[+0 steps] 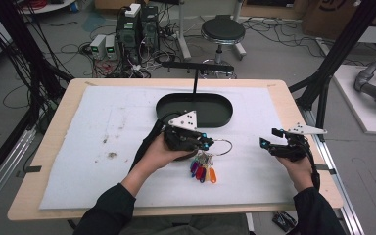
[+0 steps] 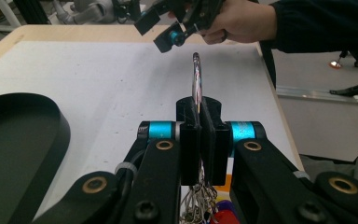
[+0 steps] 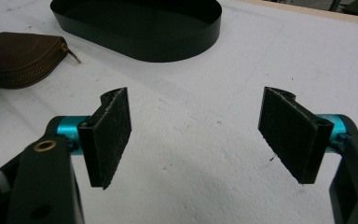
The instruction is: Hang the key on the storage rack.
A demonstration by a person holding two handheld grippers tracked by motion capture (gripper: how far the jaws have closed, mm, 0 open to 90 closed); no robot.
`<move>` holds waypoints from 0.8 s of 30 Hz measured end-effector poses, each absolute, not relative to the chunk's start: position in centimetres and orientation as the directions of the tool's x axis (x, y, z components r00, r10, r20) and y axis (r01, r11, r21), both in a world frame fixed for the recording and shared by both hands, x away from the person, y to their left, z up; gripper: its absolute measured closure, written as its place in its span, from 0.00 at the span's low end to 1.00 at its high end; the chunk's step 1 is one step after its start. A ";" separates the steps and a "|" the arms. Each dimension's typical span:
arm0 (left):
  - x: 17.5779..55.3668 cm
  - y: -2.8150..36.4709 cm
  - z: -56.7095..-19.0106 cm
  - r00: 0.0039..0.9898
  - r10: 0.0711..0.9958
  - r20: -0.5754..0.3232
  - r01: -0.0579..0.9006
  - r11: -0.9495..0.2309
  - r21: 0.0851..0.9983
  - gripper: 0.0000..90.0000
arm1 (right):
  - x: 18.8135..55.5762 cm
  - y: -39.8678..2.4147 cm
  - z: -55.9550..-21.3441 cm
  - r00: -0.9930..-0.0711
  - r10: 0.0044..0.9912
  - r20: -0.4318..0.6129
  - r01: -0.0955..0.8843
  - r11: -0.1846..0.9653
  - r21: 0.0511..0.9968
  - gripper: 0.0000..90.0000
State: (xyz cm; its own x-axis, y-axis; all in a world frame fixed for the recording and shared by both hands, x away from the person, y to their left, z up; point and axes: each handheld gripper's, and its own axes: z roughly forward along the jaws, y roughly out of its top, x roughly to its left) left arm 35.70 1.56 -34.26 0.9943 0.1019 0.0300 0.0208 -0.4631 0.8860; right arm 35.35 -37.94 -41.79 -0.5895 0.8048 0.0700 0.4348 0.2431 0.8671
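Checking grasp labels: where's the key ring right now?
In the high view the key ring is mid-table, clamped in the left claw, just in front of the black tray, its coloured tags hanging below.

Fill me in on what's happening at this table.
A person works at the table with a gripper in each hand. The left gripper is shut on a metal key ring, from which a bunch of coloured key tags hangs just above the white mat. The right gripper waits off to the side with its jaws open and nothing between them. A black oval tray sits beyond, and a brown zip pouch lies nearby.
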 end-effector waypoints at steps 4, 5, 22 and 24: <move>35.7 2.0 -33.8 0.993 0.111 0.035 0.020 -0.457 0.889 0.96 | 35.4 -37.9 -41.8 -0.589 0.805 0.071 0.436 0.242 0.867 0.29; 35.7 2.2 -33.7 0.993 0.114 0.038 0.019 -0.455 0.890 0.96 | 35.4 -37.9 -41.8 -0.589 0.805 0.071 0.436 0.242 0.867 0.29; 36.6 5.6 -30.9 0.977 0.206 0.064 0.020 -0.384 0.923 0.96 | 35.5 -37.9 -41.8 -0.590 0.804 0.069 0.435 0.244 0.867 0.29; 36.9 6.1 -30.5 0.971 0.228 0.076 0.016 -0.379 0.925 0.96 | 35.5 -37.9 -41.9 -0.590 0.805 0.069 0.435 0.245 0.867 0.29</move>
State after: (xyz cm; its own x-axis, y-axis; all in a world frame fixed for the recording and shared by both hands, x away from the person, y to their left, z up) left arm 36.86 6.10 -30.52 0.9707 0.2277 0.0763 0.0161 -0.3786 0.9254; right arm 35.48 -37.86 -41.86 -0.5900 0.8045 0.0685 0.4349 0.2451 0.8665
